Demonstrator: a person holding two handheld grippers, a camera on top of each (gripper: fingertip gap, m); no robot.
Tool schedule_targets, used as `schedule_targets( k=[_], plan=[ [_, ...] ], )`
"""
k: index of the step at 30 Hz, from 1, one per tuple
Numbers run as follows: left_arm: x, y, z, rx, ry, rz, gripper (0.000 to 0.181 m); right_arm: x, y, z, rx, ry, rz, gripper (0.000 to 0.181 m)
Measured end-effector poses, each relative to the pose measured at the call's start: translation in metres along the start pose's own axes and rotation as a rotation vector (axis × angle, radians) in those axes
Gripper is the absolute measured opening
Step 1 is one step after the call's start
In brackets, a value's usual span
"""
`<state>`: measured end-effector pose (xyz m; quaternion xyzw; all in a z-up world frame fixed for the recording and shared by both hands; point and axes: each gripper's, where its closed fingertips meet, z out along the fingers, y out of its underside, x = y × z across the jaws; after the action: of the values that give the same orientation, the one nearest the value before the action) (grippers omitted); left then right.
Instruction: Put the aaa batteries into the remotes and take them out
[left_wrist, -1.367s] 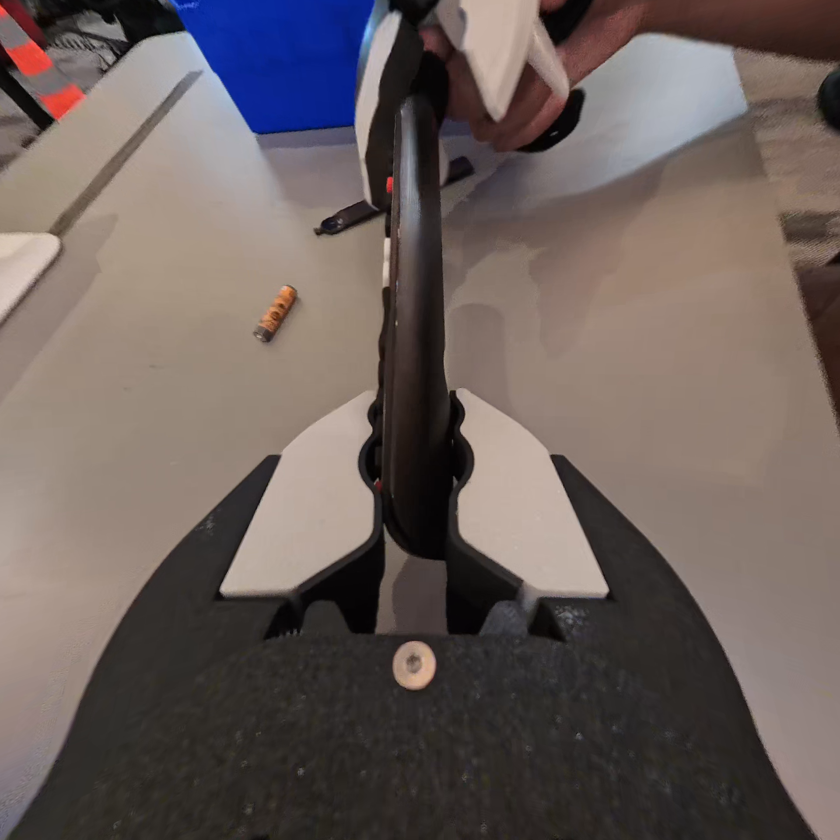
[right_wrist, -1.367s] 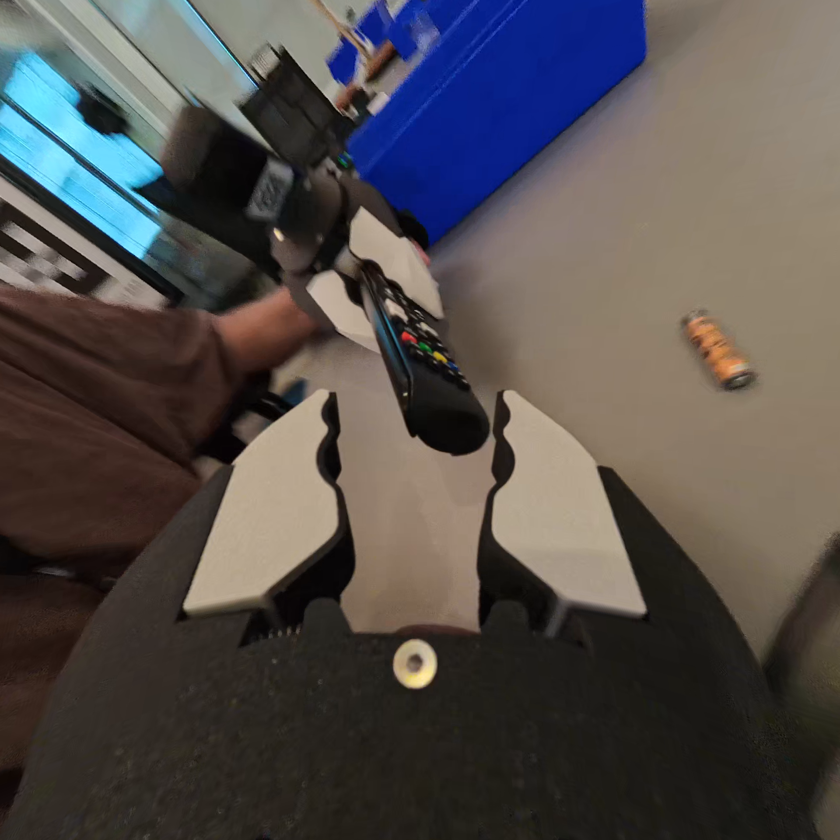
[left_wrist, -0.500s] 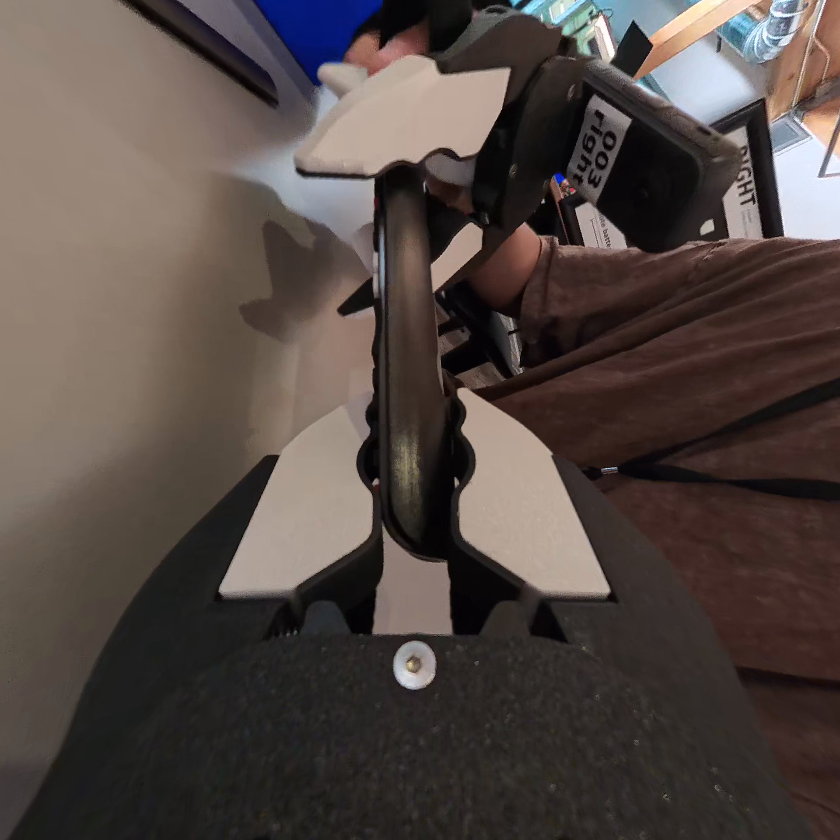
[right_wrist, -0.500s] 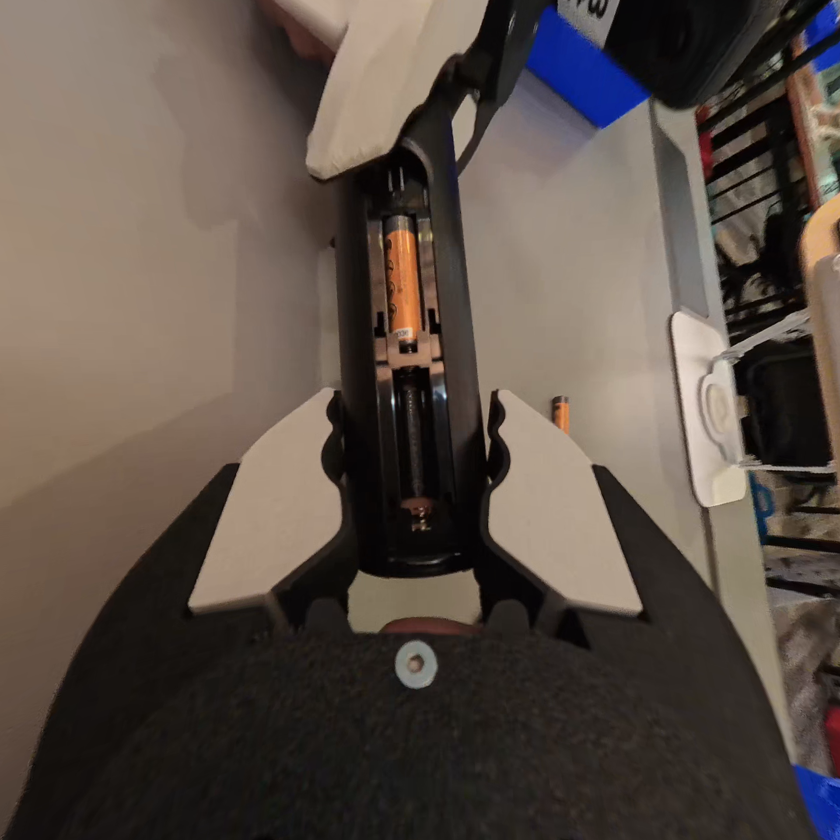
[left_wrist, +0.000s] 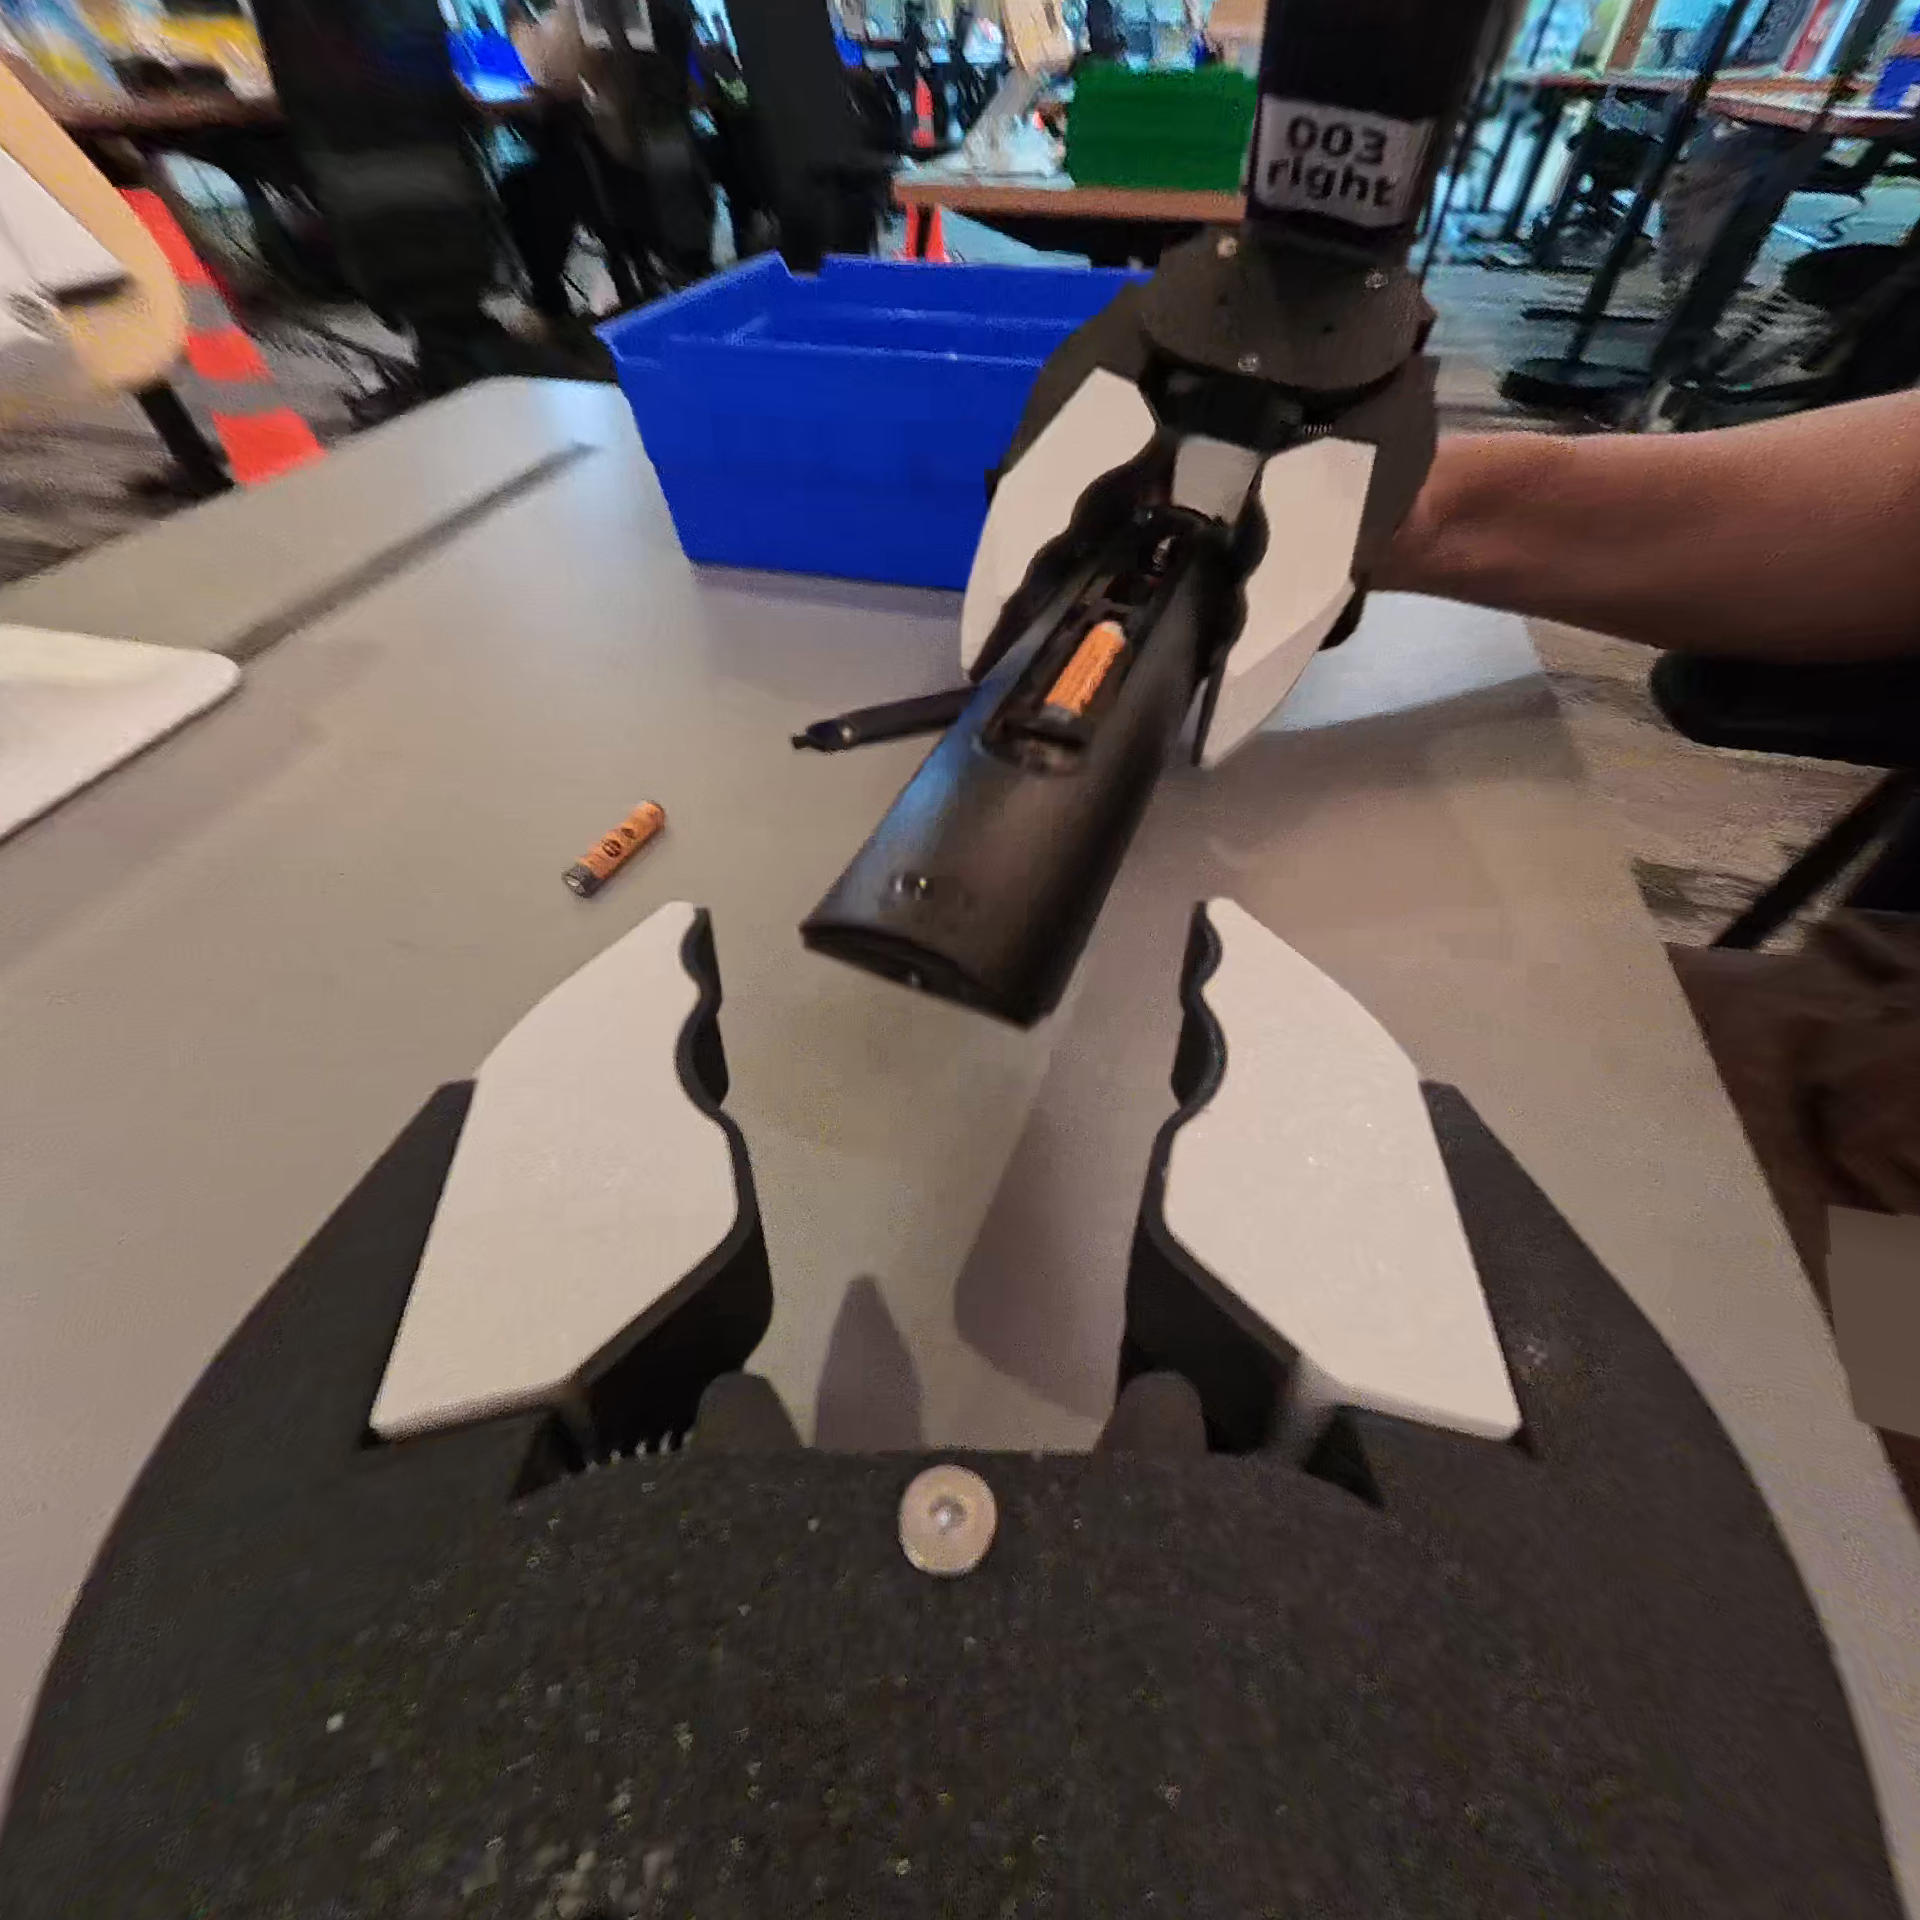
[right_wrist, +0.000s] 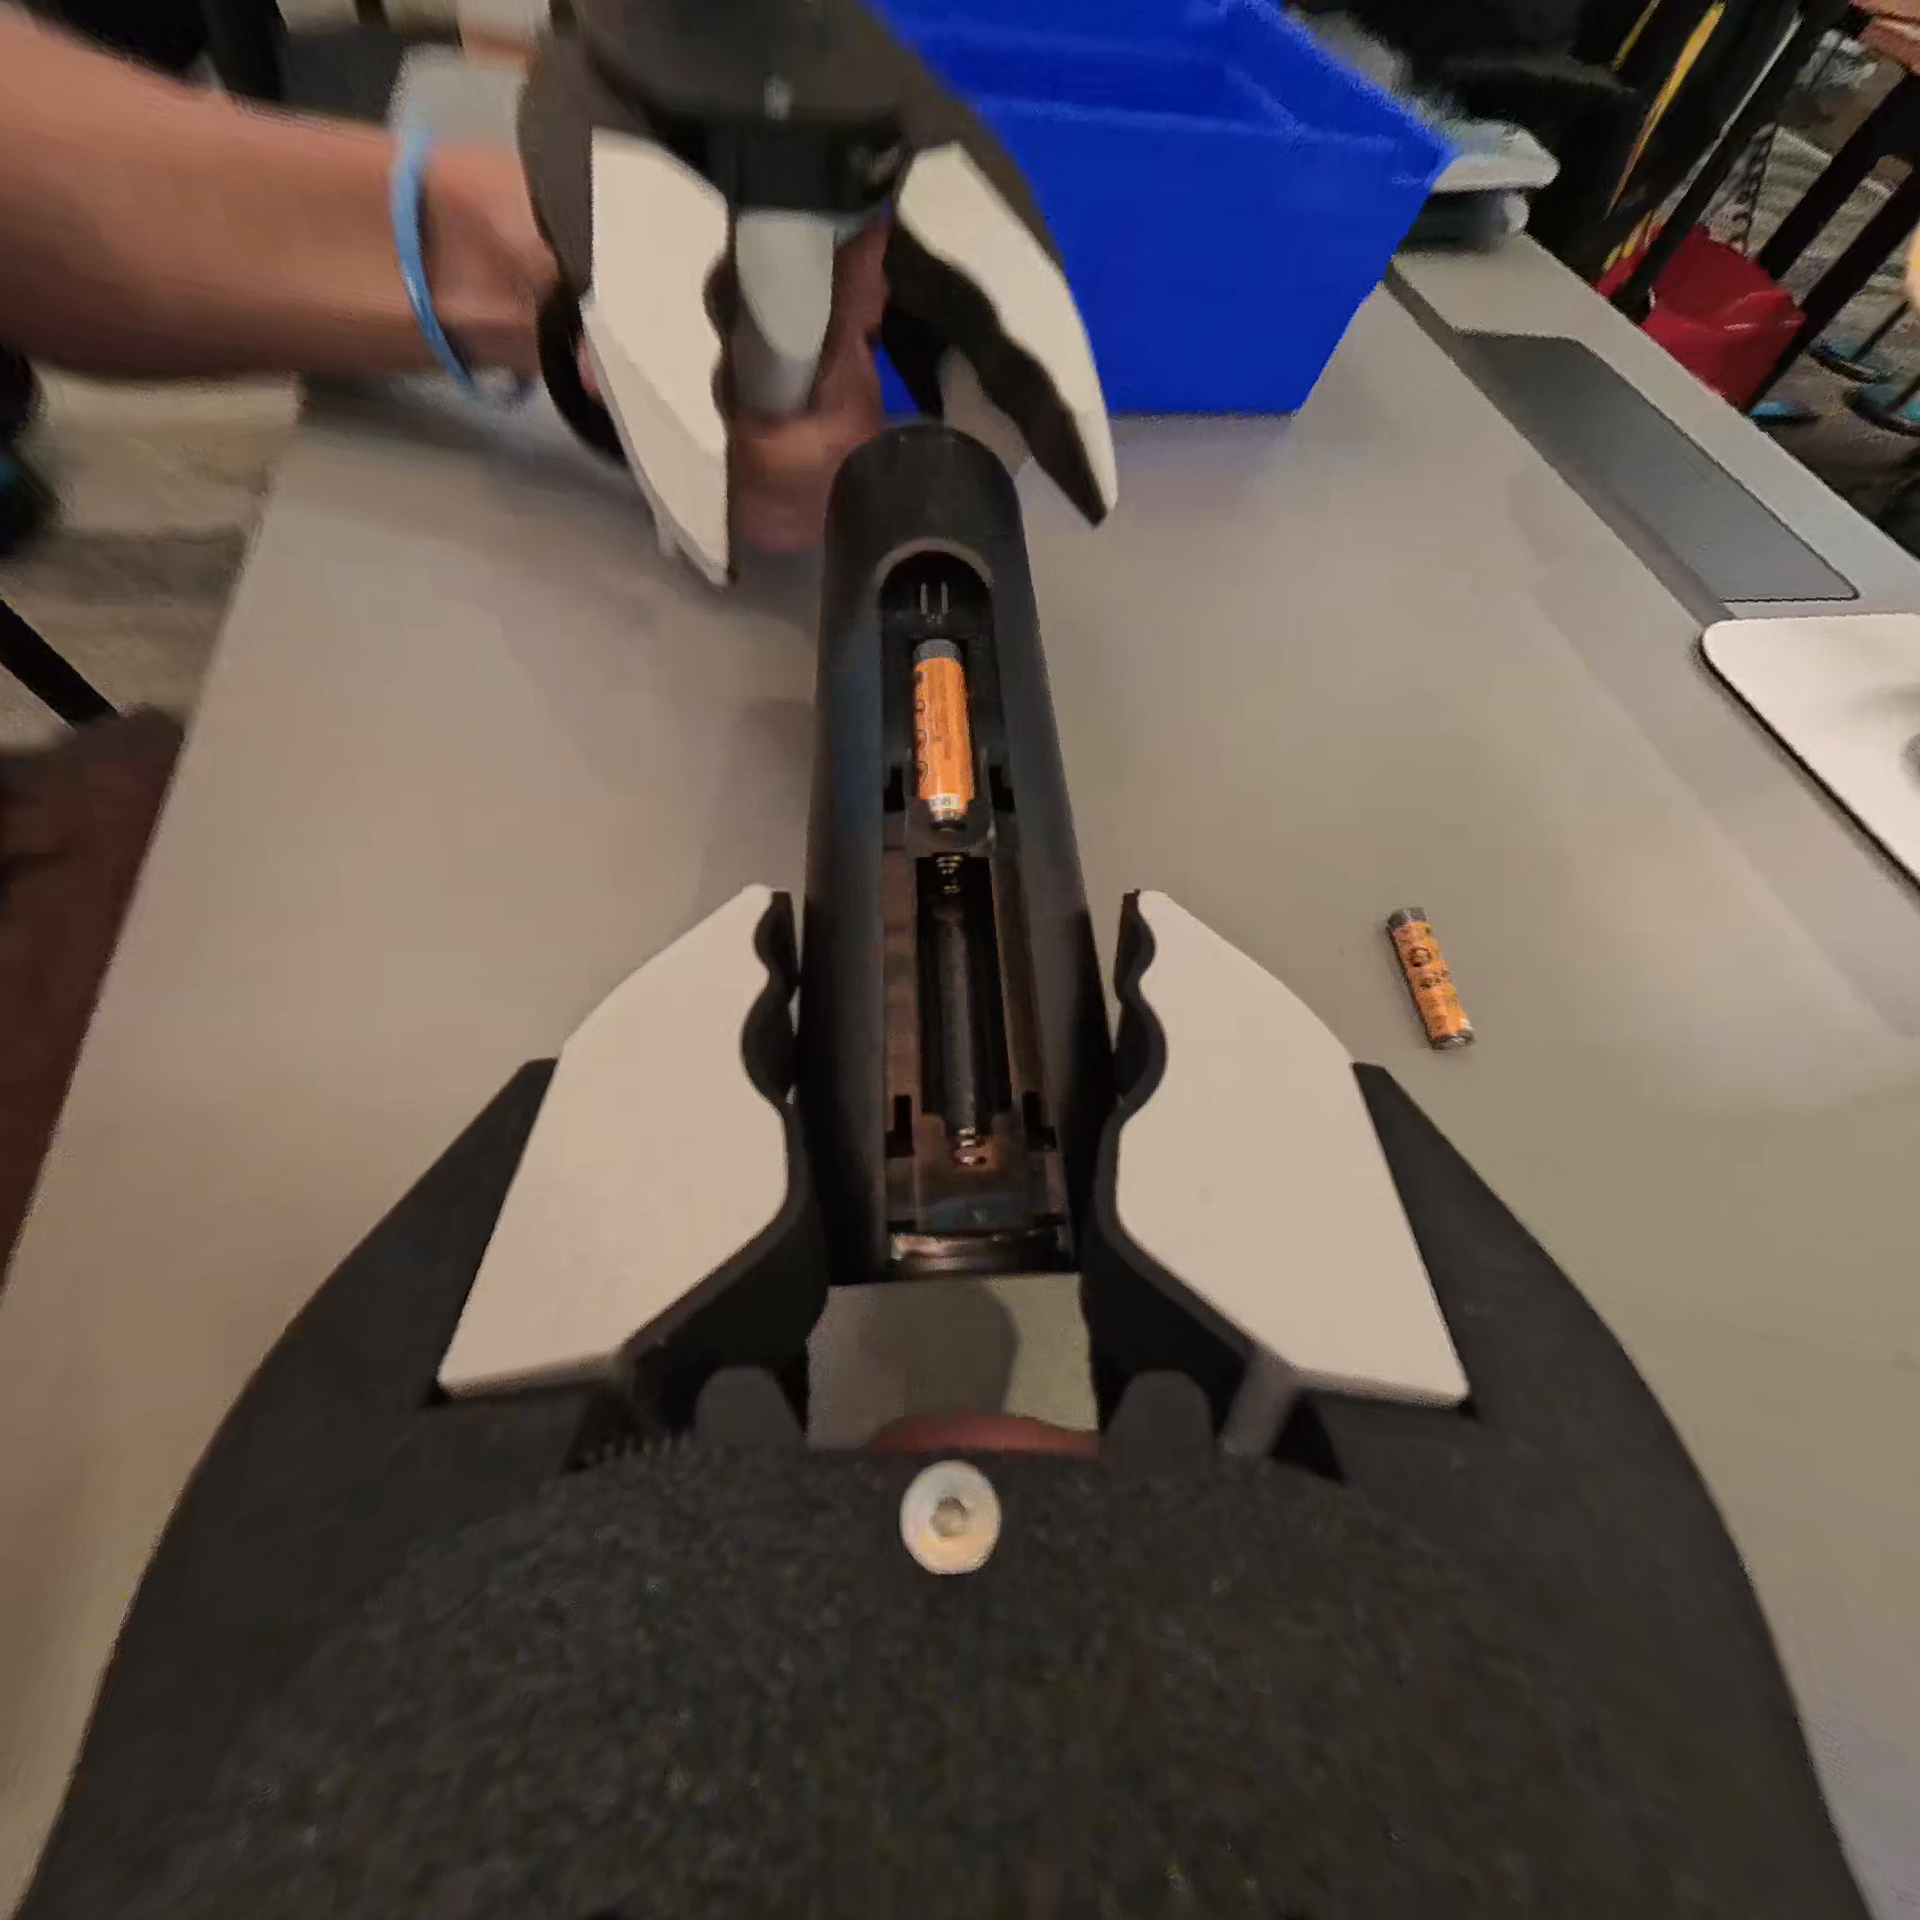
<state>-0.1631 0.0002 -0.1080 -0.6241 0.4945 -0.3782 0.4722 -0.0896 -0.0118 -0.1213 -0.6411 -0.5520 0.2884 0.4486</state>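
Black remote (right_wrist: 940, 935) sitting centre frame in right wrist view, clamped between right gripper (right_wrist: 951, 914) fingers, compartment exposed. Orange battery (right_wrist: 940, 732) lying in far slot, near slot unfilled. Second battery (right_wrist: 1432, 977) resting on grey table (right_wrist: 416, 831), right of centre. Left gripper (left_wrist: 951, 920) hanging wide apart, gripping nothing, just short of remote tip.

Right gripper (right_wrist: 951, 925) clamps black remote (right_wrist: 935, 540), frame centre; one orange battery (right_wrist: 940, 743) seated; loose battery (right_wrist: 1432, 977) right.
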Motion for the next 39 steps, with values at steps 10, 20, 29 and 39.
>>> schedule_targets(
  k=[10,20,29,39],
  plan=[
    [0.014,-0.016,0.010,0.095,0.143,-0.109,0.092,-0.004,-0.041,0.000,0.295,-0.139,0.221,0.059],
    [0.021,-0.030,0.015,0.131,0.179,-0.126,0.089,-0.011,-0.037,0.014,0.255,-0.166,0.200,0.059],
    [0.013,0.009,-0.006,-0.350,0.121,0.124,0.083,-0.009,-0.019,0.010,0.043,-0.120,0.076,0.059],
    [0.028,0.017,0.023,-0.427,0.215,0.219,0.067,-0.015,-0.027,0.012,-0.012,-0.128,0.014,0.059]
  ],
)
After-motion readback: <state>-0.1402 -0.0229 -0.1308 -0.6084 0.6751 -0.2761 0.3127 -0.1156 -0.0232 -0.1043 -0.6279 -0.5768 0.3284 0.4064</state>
